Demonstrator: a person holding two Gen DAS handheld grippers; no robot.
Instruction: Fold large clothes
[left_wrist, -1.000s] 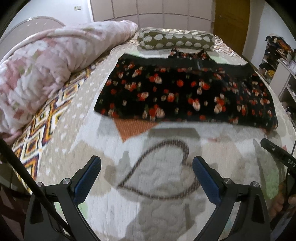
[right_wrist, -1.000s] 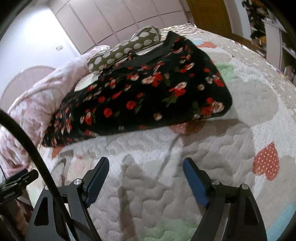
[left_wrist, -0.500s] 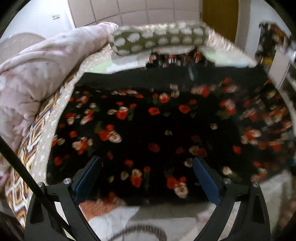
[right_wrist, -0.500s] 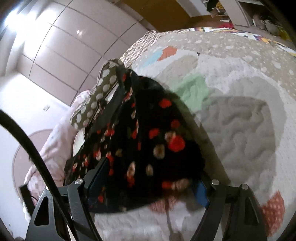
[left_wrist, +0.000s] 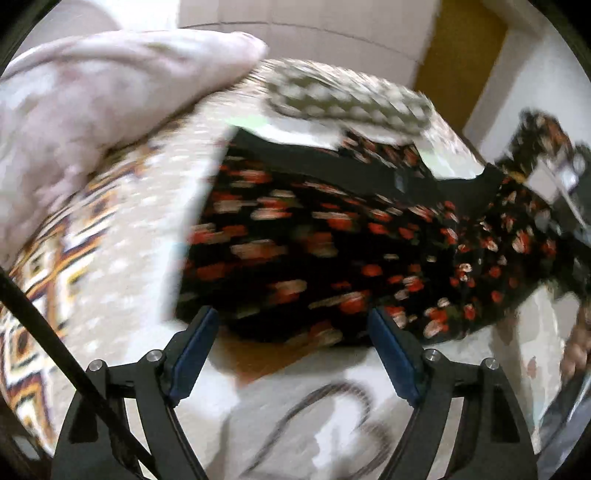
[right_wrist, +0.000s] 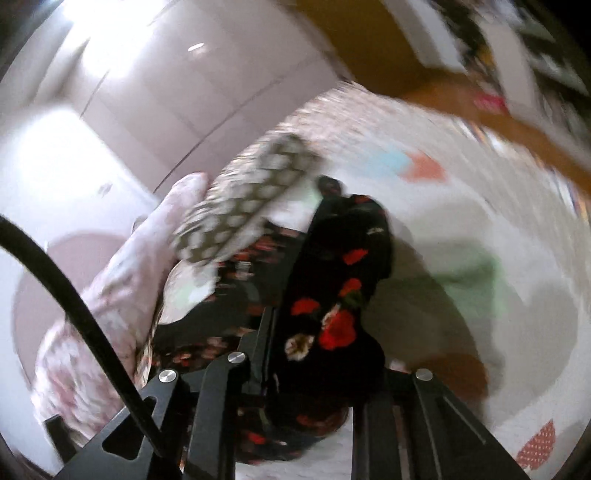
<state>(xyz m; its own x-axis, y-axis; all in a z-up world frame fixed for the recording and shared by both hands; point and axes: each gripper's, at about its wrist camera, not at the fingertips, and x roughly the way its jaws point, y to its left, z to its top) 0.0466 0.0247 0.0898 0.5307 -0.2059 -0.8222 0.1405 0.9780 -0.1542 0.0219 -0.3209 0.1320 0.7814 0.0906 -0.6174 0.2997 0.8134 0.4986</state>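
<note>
A black garment with red and cream flowers (left_wrist: 332, 251) lies spread on the quilted bed. My left gripper (left_wrist: 293, 332) is open, its blue pads (left_wrist: 192, 350) at the garment's near left hem, cloth edge between them. In the right wrist view my right gripper (right_wrist: 295, 373) is shut on the garment's right end (right_wrist: 332, 302), which bunches up and rises from the closed fingers. The right gripper's fingertips are hidden by the cloth. Both views are motion-blurred.
A rolled pink floral duvet (left_wrist: 92, 110) lies along the left of the bed. A green pillow with white dots (left_wrist: 351, 99) sits at the head, also in the right wrist view (right_wrist: 247, 206). The quilt (left_wrist: 295, 424) extends in front. A brown door (left_wrist: 458, 55) and shelves stand beyond.
The right gripper reached the garment's right edge and shut on it, lifting the cloth. The left gripper moved in over the garment, then shifted to its left near hem, still open.
</note>
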